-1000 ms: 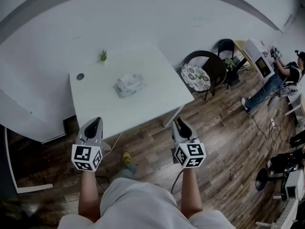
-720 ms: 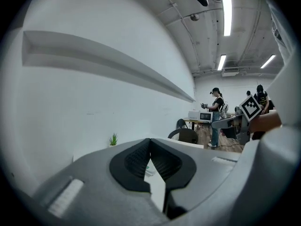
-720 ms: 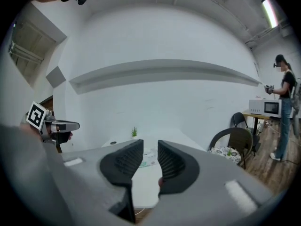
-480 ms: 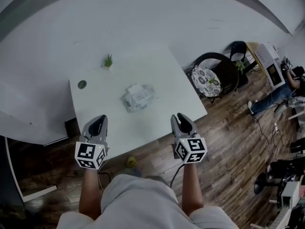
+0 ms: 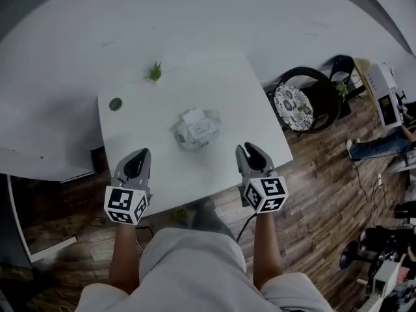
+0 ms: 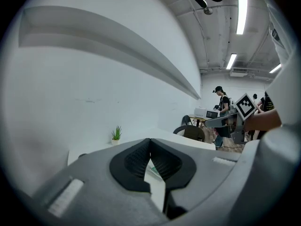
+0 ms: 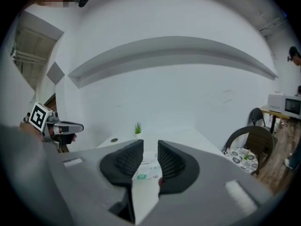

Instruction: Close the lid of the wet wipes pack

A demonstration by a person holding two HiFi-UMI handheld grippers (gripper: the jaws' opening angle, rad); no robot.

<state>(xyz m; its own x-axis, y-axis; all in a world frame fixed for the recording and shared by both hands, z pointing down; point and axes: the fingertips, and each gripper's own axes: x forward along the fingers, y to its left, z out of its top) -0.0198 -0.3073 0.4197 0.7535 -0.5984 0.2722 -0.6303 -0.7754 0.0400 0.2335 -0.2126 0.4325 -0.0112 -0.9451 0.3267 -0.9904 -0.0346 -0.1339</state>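
Left tool (image 5: 135,166), closed, and right tool (image 5: 251,155), narrowly parted, empty: both now nearer white plastic wet wipes pack (image 5: 196,129) on white rectangular desk (image 5: 247,109).

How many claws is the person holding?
2. The left grey plastic claw is at the near edge of the white rectangular table, on the left, jaws together. The right grey plastic claw is at that edge on the right, jaws apart, gripping nothing. None seem hidden.
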